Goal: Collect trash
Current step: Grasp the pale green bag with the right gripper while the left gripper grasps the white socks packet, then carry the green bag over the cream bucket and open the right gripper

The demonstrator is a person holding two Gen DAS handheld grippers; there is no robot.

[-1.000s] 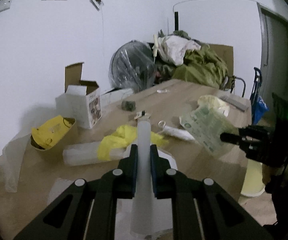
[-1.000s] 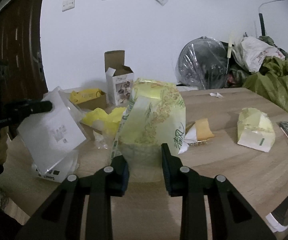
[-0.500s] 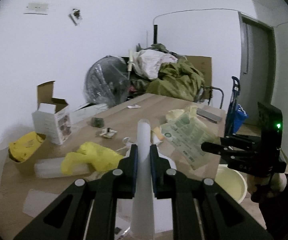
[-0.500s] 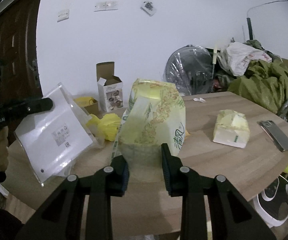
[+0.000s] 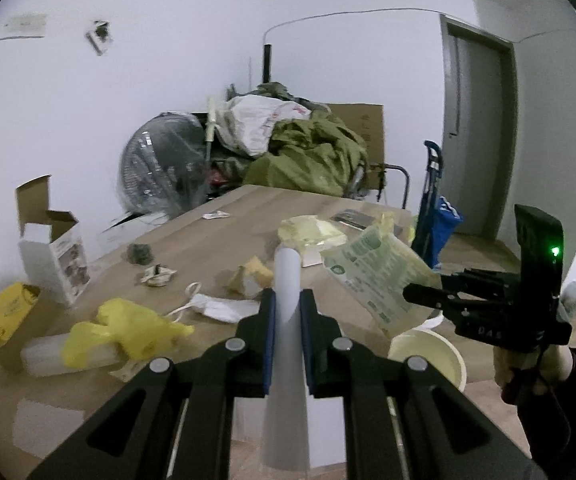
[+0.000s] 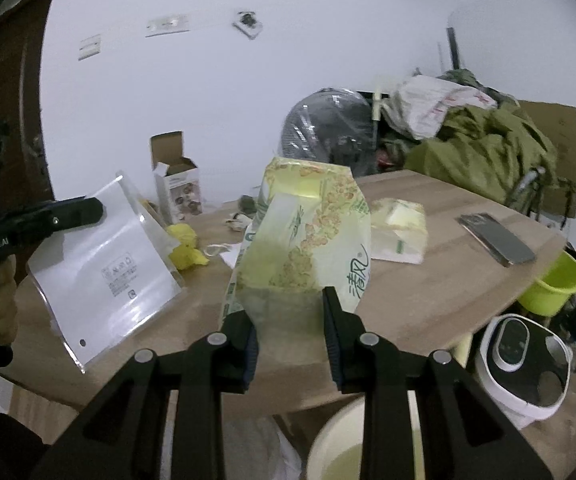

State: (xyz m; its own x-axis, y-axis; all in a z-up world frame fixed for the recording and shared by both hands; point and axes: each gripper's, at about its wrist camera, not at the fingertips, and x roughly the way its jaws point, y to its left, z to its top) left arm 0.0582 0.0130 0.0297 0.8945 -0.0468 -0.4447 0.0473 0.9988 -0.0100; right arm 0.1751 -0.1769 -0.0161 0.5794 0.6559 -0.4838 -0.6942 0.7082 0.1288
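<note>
On the left, the left gripper (image 5: 287, 316) is clamped on a flat clear plastic package with a white printed insert (image 6: 104, 268); seen edge-on from its own camera, the sheet runs straight up between the two blue-padded fingers (image 5: 268, 344) and pokes out past their tips, held above the near edge of the round wooden table (image 5: 216, 240). To the right, the right gripper (image 6: 289, 320) pinches the crumpled lower end of a yellow-green printed plastic tissue wrapper (image 6: 307, 236), which stands up beyond the fingertips. Below it, off the table edge, sits a pale cream plastic bucket (image 5: 427, 356).
</note>
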